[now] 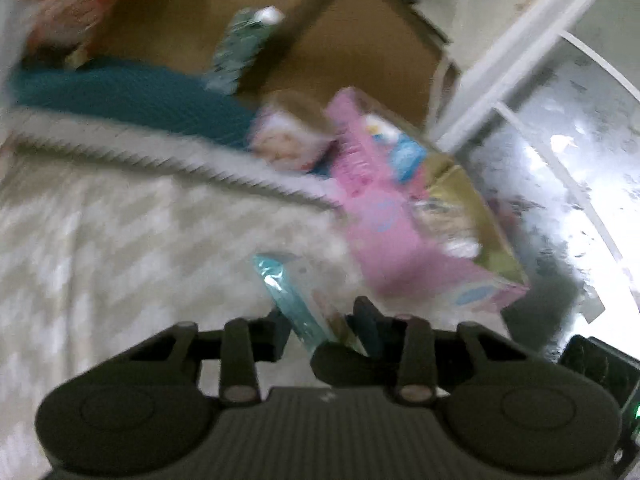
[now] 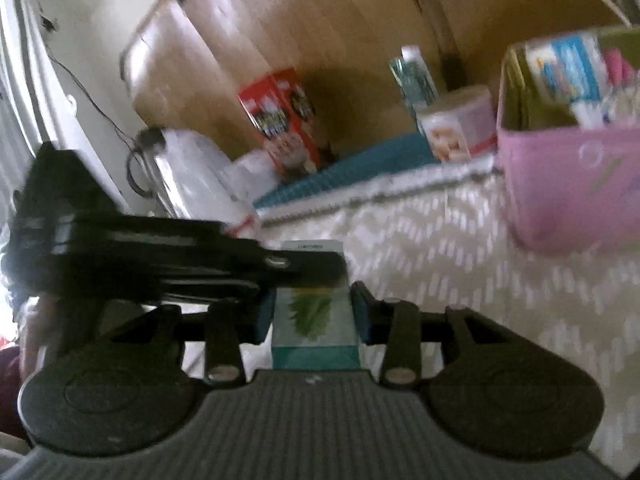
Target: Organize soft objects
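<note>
Both views are motion-blurred. My left gripper (image 1: 320, 320) is shut on a thin teal packet (image 1: 288, 296), held tilted above the white patterned bedspread (image 1: 100, 220). A pink basket (image 1: 384, 216) holding several packs lies just ahead to the right. My right gripper (image 2: 312, 308) is shut on a teal tissue pack with a green leaf (image 2: 312, 316). In the right wrist view the pink basket (image 2: 568, 184) stands at the right on the bedspread (image 2: 440, 248), and the left gripper's black body (image 2: 120, 248) crosses in front from the left.
A teal blanket (image 1: 120, 92) lies along the bed's far edge. A round roll with a baby picture (image 2: 456, 128), a red pack (image 2: 284, 120) and a green-white pack (image 2: 416, 76) stand there before a wooden headboard (image 2: 280, 20). Shiny floor (image 1: 560, 140) lies to the right.
</note>
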### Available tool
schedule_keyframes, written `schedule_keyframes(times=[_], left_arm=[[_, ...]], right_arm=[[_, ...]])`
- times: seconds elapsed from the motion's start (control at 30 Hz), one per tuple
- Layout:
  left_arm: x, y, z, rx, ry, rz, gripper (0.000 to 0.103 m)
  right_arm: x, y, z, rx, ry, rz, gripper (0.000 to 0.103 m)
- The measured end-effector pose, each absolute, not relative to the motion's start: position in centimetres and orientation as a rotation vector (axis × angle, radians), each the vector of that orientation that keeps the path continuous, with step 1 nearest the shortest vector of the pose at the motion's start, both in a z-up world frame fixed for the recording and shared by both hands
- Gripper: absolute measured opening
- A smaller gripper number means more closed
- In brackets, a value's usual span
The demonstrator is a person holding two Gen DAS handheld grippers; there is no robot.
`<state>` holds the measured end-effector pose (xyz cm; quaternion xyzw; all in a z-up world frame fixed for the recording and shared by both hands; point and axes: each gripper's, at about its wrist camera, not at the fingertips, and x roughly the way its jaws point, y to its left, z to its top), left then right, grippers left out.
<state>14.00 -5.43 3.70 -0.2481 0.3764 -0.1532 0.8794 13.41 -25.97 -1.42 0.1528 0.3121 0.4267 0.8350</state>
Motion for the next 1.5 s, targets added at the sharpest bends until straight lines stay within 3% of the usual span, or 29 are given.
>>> schedule_keyframes(times=[0.3, 0.7, 0.77, 1.03, 1.1, 1.27, 1.37, 1.5], left_arm=[[22.8, -17.4, 10.6, -0.292, 0.691, -0.52, 0.037], [35.4, -26.6, 6.7, -0.161, 0.815, -0.376, 0.048], [35.2, -25.9, 6.7, -0.194, 0.8, -0.378, 0.056], [31.1, -25.4, 9.0, -0.076, 0.705, -0.322, 0.058], [29.2, -25.3, 9.4, -0.042, 0.675, -0.309, 0.065], [24.3, -25.7, 10.0, 0.037, 0.568, -0.25, 0.102], [21.3, -25.6, 10.3, 0.077, 0.519, -0.198, 0.103], [18.6, -24.6, 10.6, 0.089, 0.531, -0.168, 0.103]], right_arm=[[15.3, -34.3, 4.0, 0.254, 0.329, 0.646, 0.043], [28.9, -39.8, 1.9, 0.129, 0.529, 0.326, 0.046], [28.5, -41.0, 1.8, 0.18, 0.517, 0.333, 0.046], [21.3, -44.1, 1.4, 0.363, 0.369, 0.32, 0.046], [18.8, -44.1, 1.4, 0.376, 0.33, 0.298, 0.046], [14.8, -44.0, 1.6, 0.423, 0.272, 0.242, 0.047], [12.9, -43.8, 1.7, 0.449, 0.25, 0.202, 0.057], [10.8, -43.2, 1.4, 0.466, 0.267, 0.198, 0.063]])
